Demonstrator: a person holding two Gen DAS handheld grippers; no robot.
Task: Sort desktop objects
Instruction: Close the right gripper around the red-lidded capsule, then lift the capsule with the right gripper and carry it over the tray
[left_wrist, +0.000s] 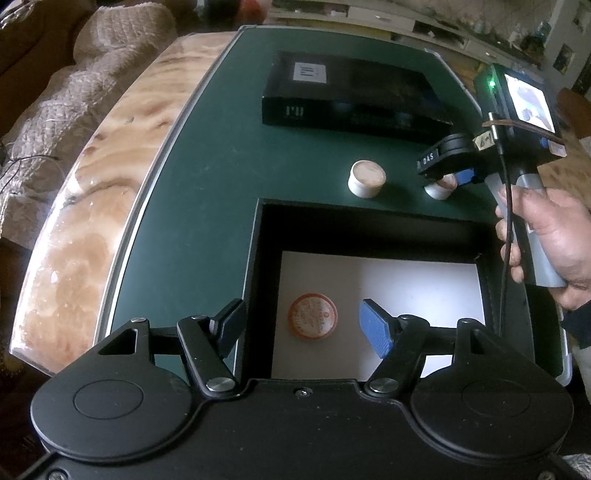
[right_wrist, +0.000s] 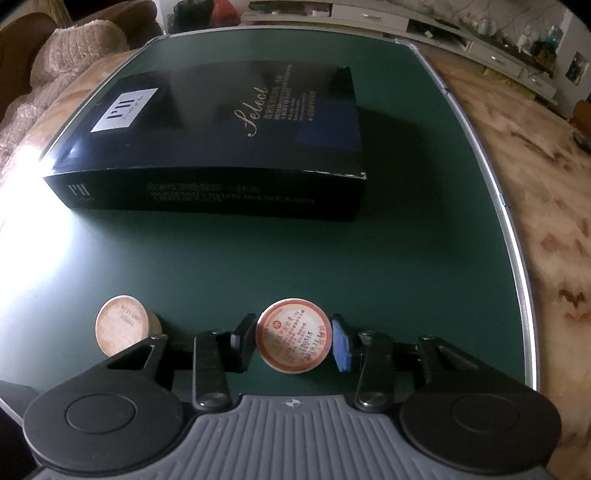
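Right tool (right_wrist: 293, 341) is reaching low over the desk (right_wrist: 258, 258), pinching a jar (right_wrist: 293, 339); left tool (left_wrist: 301, 326) is hovering spread over the tray (left_wrist: 369, 229); right desk edge near.

A green mat (left_wrist: 192, 206) covers most of a glossy wood-grain table (left_wrist: 96, 229), its pale trimmed edge curving along the left side. In the right wrist view the same wood-grain surface (right_wrist: 546, 206) shows beyond the mat's right edge. A quilted beige cover (left_wrist: 74, 92) lies bunched over brown furniture just beside the table's left edge. Along the far wall stands a long white cabinet (right_wrist: 436, 33) with drawers, its top crowded with small items too blurred to identify. A small dark picture (right_wrist: 578, 68) is on the front of that cabinet at its right end.
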